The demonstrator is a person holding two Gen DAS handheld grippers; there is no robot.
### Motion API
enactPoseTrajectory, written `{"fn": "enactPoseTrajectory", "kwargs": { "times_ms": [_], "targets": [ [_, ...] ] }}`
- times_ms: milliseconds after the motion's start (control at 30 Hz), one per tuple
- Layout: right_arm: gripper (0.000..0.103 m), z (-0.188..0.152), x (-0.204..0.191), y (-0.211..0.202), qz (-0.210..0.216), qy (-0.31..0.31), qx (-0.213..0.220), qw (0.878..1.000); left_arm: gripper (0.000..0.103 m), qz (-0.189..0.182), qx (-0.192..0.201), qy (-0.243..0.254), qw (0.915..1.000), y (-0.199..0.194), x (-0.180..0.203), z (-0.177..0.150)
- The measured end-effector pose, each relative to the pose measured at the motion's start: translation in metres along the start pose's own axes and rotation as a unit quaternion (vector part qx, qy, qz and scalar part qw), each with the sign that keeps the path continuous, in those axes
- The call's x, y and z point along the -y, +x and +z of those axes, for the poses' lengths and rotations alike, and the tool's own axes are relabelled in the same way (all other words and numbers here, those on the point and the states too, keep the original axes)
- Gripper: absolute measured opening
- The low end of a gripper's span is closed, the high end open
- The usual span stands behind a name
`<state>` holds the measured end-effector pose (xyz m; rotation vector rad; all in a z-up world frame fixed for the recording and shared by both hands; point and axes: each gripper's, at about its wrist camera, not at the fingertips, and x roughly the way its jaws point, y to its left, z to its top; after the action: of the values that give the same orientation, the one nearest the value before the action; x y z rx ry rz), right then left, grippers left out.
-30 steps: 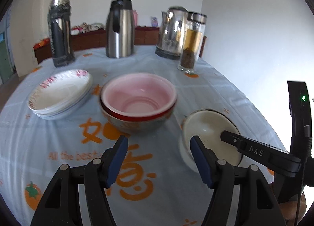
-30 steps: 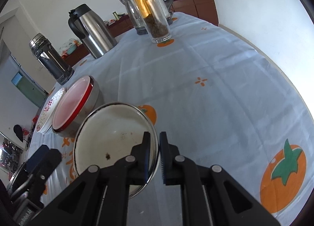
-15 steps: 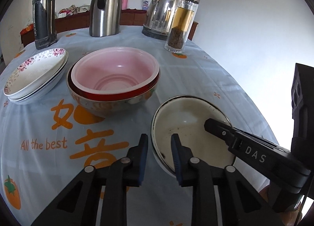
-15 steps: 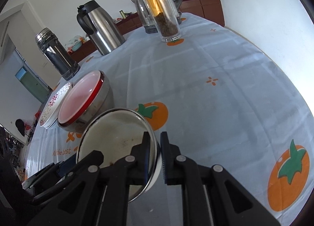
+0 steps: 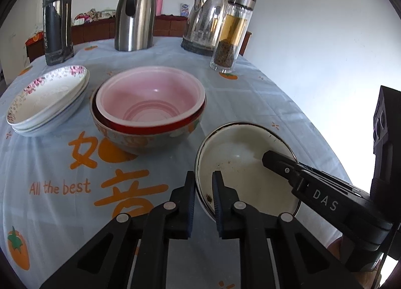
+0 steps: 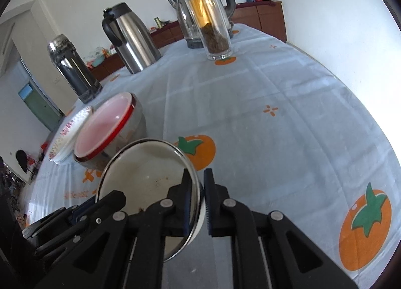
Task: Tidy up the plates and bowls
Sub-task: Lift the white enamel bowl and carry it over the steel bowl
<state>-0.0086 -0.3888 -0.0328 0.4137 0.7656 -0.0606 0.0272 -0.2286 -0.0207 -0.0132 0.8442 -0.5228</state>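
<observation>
I have both grippers on the enamel bowl (image 5: 240,161): cream inside, thin dark rim, brown specks and a few rust spots on its floor. It sits near me at the right of the tabletop (image 5: 250,88), just right of the stacked bowls. It is round, so no long axis; its mouth faces up, tipped a little toward the left gripper in that camera's view.

The left gripper (image 5: 203,196) has just been closing, and its jaws now pinch the bowl's near-left rim, one blue pad outside the wall, one inside. The right gripper (image 6: 198,203) clamps the opposite rim the same way, jaws nearly together with the thin wall between them. From the left camera I see the right gripper's finger reaching in over the bowl's right side.

Counting: two nested bowls at the centre, a pink bowl (image 5: 150,98) with a red outside sitting in a patterned bowl (image 5: 140,138); with the enamel one that makes three bowls. To their left lies a stack of floral plates (image 5: 47,98); I count at least two, possibly three, I cannot tell. At the far edge stand four vessels: a dark flask (image 5: 57,20), a steel carafe (image 5: 135,13), a kettle (image 5: 205,18) and a glass tea bottle (image 5: 231,30) just in front of it.
</observation>
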Motion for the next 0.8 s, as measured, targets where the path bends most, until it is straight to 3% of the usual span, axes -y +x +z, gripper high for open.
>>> {"fn": "enactPoseTrajectory", "kwargs": {
  "times_ms": [367, 800],
  "targets": [
    [0.009, -0.003, -0.024, -0.028, 0.005, -0.021, 0.065, 0.998, 0.015, 0.002, 0.040, 0.009, 0.9991, -0.028, -0.003, 0.002],
    [0.009, 0.003, -0.058, -0.043, 0.007, -0.035, 0.082, 0.996, 0.015, 0.008, 0.073, 0.006, 0.9973, -0.055, -0.022, 0.014]
  ]
}}
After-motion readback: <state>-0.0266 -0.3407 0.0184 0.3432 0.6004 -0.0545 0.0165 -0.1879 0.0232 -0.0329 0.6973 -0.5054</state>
